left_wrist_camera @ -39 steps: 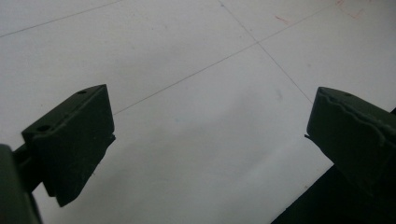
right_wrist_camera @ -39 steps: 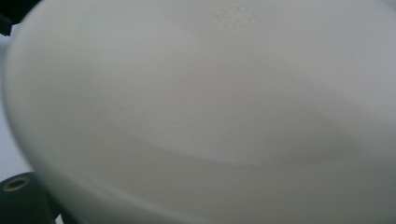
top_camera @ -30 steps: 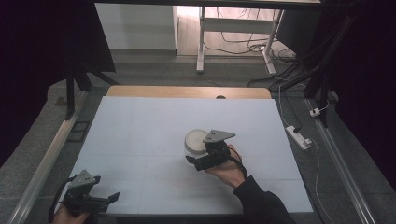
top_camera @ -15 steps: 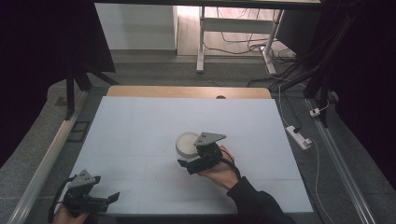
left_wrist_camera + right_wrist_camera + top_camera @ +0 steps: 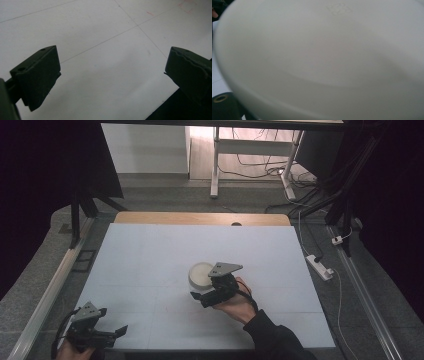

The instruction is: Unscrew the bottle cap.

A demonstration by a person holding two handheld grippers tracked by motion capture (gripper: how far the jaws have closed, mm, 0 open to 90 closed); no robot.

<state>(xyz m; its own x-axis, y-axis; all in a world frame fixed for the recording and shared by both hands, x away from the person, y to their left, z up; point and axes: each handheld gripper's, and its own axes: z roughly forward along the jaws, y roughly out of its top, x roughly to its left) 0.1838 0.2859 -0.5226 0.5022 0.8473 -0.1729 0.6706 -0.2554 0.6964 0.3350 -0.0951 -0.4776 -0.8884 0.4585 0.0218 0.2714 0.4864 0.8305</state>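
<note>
A white bowl (image 5: 200, 274) is near the middle of the pale table (image 5: 150, 250), and my right gripper (image 5: 201, 298) grips its near rim from the right, held by a hand in a dark sleeve. In the right gripper view the bowl's (image 5: 324, 57) smooth white wall sits right against the camera, with one black jaw at the lower left corner. My left gripper (image 5: 117, 331) rests at the table's front left corner. Its jaws stand wide apart over bare table (image 5: 110, 50), with nothing between them.
A wooden strip (image 5: 200, 218) borders the table's far edge. A metal rail (image 5: 50, 290) runs along the left side. A white power strip (image 5: 319, 266) with its cable lies on the floor to the right. Table legs and cables stand beyond the far edge.
My right gripper and the bowl have shifted left and slightly toward the front of the table. The left gripper has stayed where it was.
</note>
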